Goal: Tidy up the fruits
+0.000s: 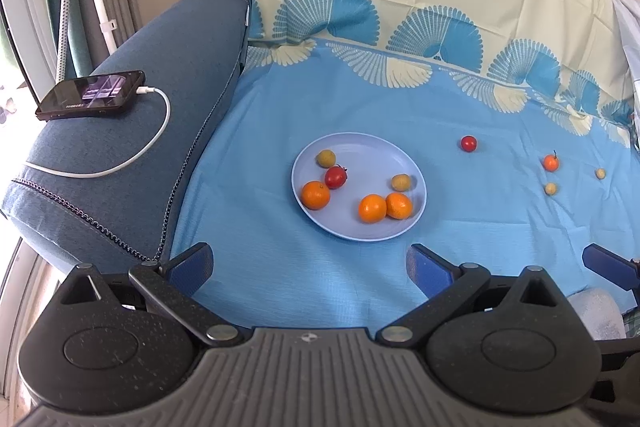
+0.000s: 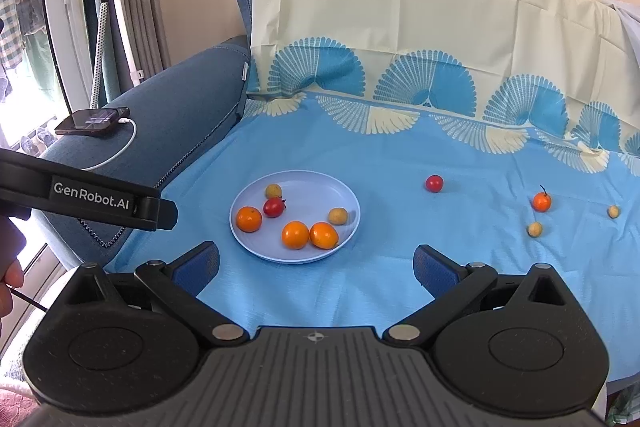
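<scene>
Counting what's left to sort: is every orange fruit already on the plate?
No, one small orange fruit lies on the blue cloth, apart from the plate.

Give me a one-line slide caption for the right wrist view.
Open right tool faces a round pale-blue plate holding six fruits; four more fruits lie scattered on the blue patterned cloth.

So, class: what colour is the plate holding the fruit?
The plate is pale lilac-blue, plain, with no pattern. It shows best in the left wrist view.

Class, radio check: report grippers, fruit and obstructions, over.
Left gripper open, empty; right gripper likewise. Round pale-blue plate holds six fruits; four loose on blue patterned cloth, nearest small red tomato. Nothing blocking.
</scene>
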